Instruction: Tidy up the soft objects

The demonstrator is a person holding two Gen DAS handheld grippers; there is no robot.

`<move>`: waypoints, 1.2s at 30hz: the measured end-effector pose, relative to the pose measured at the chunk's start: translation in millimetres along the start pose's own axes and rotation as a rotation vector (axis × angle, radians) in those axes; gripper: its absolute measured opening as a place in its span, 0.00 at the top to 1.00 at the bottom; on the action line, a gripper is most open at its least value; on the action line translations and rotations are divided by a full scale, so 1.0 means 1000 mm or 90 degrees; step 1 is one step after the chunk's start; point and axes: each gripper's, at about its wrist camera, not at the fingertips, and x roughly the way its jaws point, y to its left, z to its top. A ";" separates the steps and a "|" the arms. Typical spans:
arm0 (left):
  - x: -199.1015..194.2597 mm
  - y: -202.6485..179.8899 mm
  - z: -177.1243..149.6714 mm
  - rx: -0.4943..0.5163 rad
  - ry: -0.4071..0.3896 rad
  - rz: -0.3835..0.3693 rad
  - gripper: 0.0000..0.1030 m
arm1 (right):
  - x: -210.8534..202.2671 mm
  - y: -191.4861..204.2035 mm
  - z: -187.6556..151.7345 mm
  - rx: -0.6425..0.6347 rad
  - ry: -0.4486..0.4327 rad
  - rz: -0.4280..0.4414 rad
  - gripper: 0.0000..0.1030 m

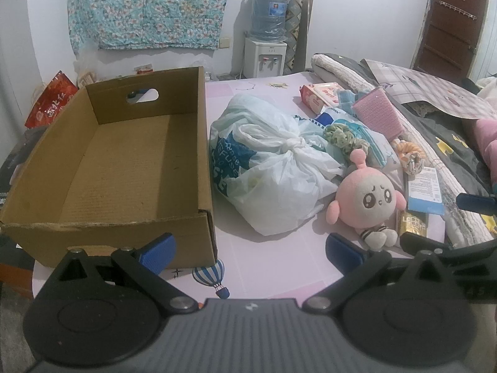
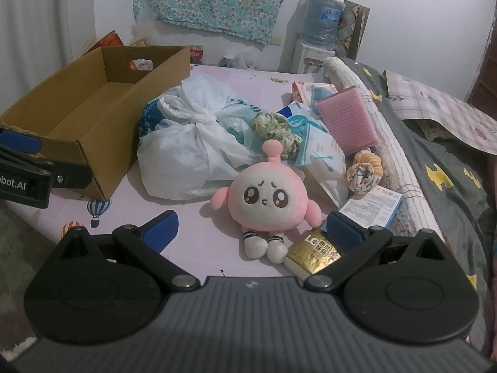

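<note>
A pink round plush doll [image 2: 267, 199] sits on the pink table, facing me, its feet between the fingers of my open right gripper [image 2: 253, 228], which holds nothing. Behind it lie a knotted white plastic bag [image 2: 192, 149], a green scrunchie [image 2: 273, 127], an orange-and-white scrunchie [image 2: 365, 171] and a folded pink cloth [image 2: 348, 121]. My left gripper [image 1: 251, 255] is open and empty, low over the table in front of the bag [image 1: 273, 168] and beside the box corner. The plush [image 1: 369, 199] is to its right. An empty open cardboard box [image 1: 93, 236] stands at the left.
A gold packet [image 2: 313, 251] and a blue-edged carton [image 2: 369, 208] lie right of the plush, and a tissue pack [image 1: 320, 94] sits further back. Folded blankets [image 2: 435, 161] border the table's right side. A water dispenser [image 1: 265, 56] stands against the far wall.
</note>
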 end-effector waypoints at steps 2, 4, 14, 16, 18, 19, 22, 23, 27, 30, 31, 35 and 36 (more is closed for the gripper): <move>0.000 0.000 0.000 0.001 0.000 0.000 0.00 | 0.000 0.000 0.000 0.000 0.000 0.001 0.01; 0.000 0.000 0.000 0.000 0.000 0.000 0.00 | 0.000 0.000 0.000 0.000 0.000 0.001 0.01; 0.000 0.000 0.000 0.000 0.000 0.000 0.00 | 0.001 0.001 0.000 -0.001 0.000 0.000 0.01; 0.000 0.000 0.000 0.000 0.000 -0.001 0.00 | 0.001 0.001 0.000 -0.001 0.000 0.001 0.01; 0.000 0.000 0.000 0.000 0.000 -0.001 0.00 | 0.001 0.001 0.000 -0.001 0.000 0.000 0.01; 0.000 0.000 0.000 0.000 0.000 -0.001 0.00 | 0.001 0.001 0.000 -0.001 0.000 0.000 0.01; 0.000 0.000 0.000 0.000 0.000 -0.001 0.00 | 0.001 0.000 0.000 0.000 0.001 0.001 0.01; 0.000 0.000 0.000 0.000 0.000 -0.001 0.00 | 0.001 0.000 0.000 0.000 0.000 0.001 0.01; 0.000 0.001 0.000 -0.001 0.000 -0.001 0.00 | 0.002 0.001 -0.001 -0.001 0.000 0.002 0.01; 0.000 0.001 -0.001 -0.001 0.001 -0.001 0.00 | 0.002 0.001 -0.001 0.002 0.000 0.004 0.01; 0.000 0.002 0.000 -0.001 0.001 -0.001 0.00 | 0.002 0.001 -0.001 0.002 0.000 0.004 0.01; 0.000 0.001 -0.002 0.002 0.003 -0.002 0.00 | 0.003 -0.002 -0.004 0.013 -0.001 0.005 0.01; 0.001 0.000 -0.003 0.003 0.005 -0.003 0.00 | 0.002 -0.005 -0.005 0.017 -0.002 0.006 0.01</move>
